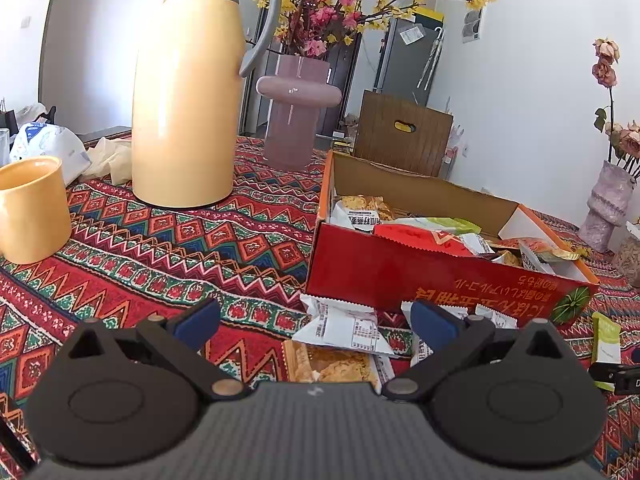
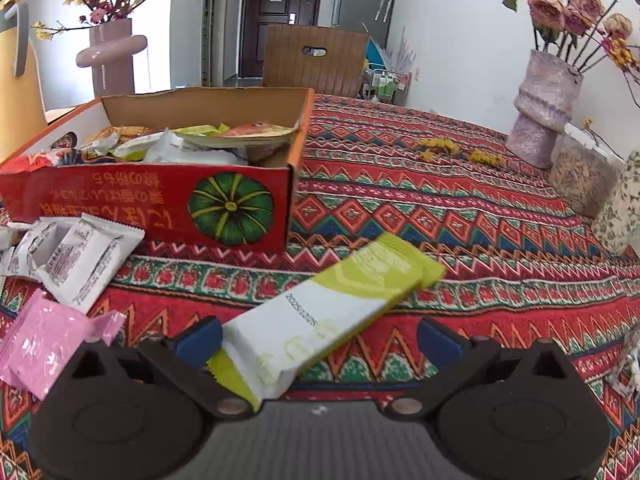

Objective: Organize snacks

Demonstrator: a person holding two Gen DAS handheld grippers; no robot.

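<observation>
The left tongs [image 1: 316, 322] are spread wide over a white snack packet [image 1: 344, 326] on the counter [image 1: 160, 240]. The right tongs [image 2: 318, 338] are likewise released around a green-and-white snack bar [image 2: 332, 308]. Beyond, more snacks are held in the red box [image 2: 152, 200].

Left gripper [image 1: 316, 322] hovers low, its blue-padded fingers [image 1: 196, 322] spread wide apart. Right gripper [image 2: 318, 338] sits just as low, its fingers [image 2: 440, 340] equally parted, clamping nothing.

Thermos [image 1: 188, 92], mug [image 1: 32, 208], vases [image 1: 294, 112] w/ flowers [image 1: 320, 4]
</observation>
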